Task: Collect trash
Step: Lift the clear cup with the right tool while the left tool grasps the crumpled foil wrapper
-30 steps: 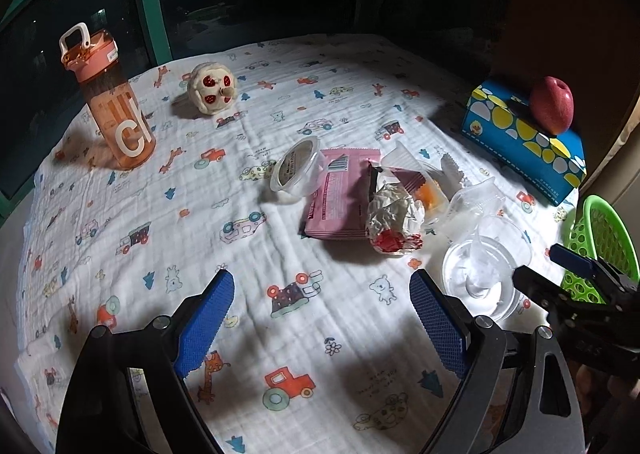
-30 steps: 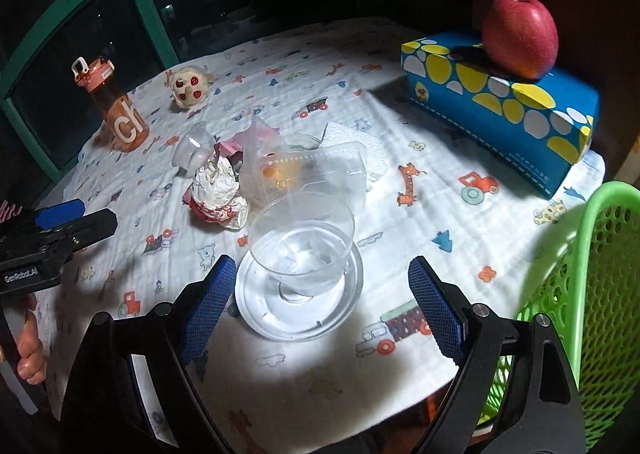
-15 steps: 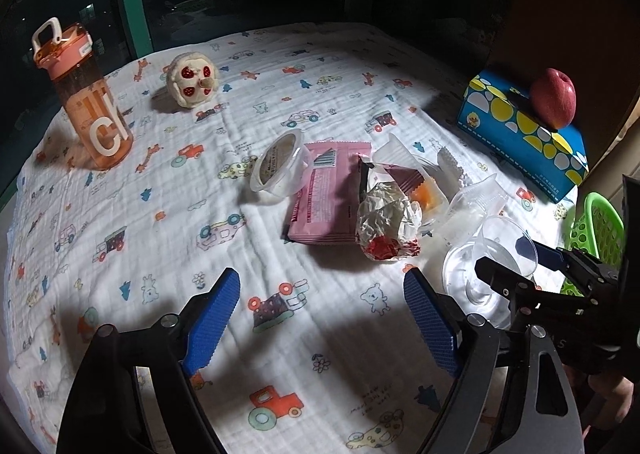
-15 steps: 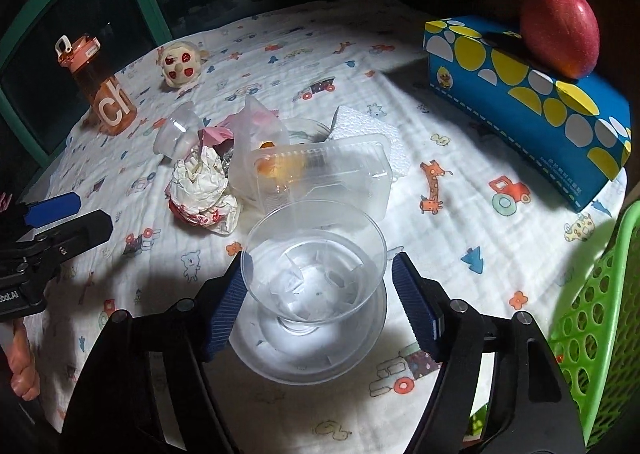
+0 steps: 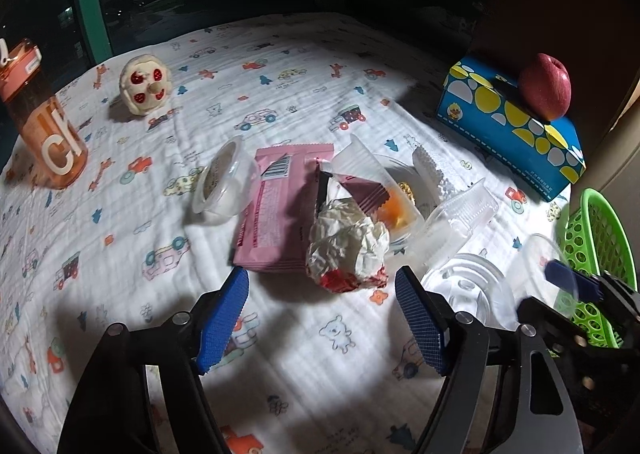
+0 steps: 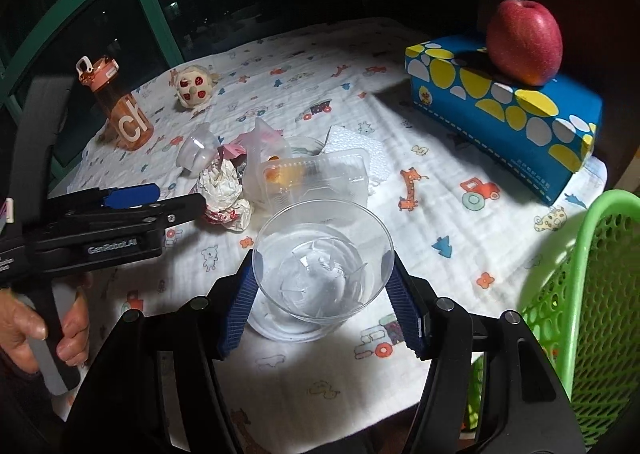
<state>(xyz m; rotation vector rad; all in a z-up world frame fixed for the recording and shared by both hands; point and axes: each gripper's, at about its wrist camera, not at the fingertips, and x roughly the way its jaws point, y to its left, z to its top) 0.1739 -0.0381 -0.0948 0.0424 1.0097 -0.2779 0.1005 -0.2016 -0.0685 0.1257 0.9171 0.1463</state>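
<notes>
On the cloth point(image 5: 280, 53) near its right edge, you have the basket point(image 6: 592, 278) standing just right of the work, its green mesh wall open to you. The trash heap sits mid-cloth: pink wrapper point(image 5: 276, 213), clear tray point(image 6: 316, 177), crumpled paper ball point(image 5: 348, 246) at the near end of the wrapper, and a small tub point(image 5: 220, 185) at the far left of the heap. The blue box point(image 6: 500, 109) with the apple point(image 6: 524, 41) on it, the bottle point(image 6: 120, 109) and the toy point(image 6: 194, 87) look like keepers.

Right gripper point(image 6: 324, 290): jaws have just been closing and both pads now press the wall of the clear cup point(image 6: 324, 254), one each side below the rim. It appears raised off the domed lid point(image 6: 288, 328) beneath it.

Left gripper point(image 5: 322, 318): jaws have just been narrowing but nothing sits between them; they hang apart just near of the paper ball.

Handling, judged: the cup is light, thin, slick and will flex or crack if you squeeze hard; keep the hold low on the wall, gentle. The ball is soft and light; pinch across its bulk.
</notes>
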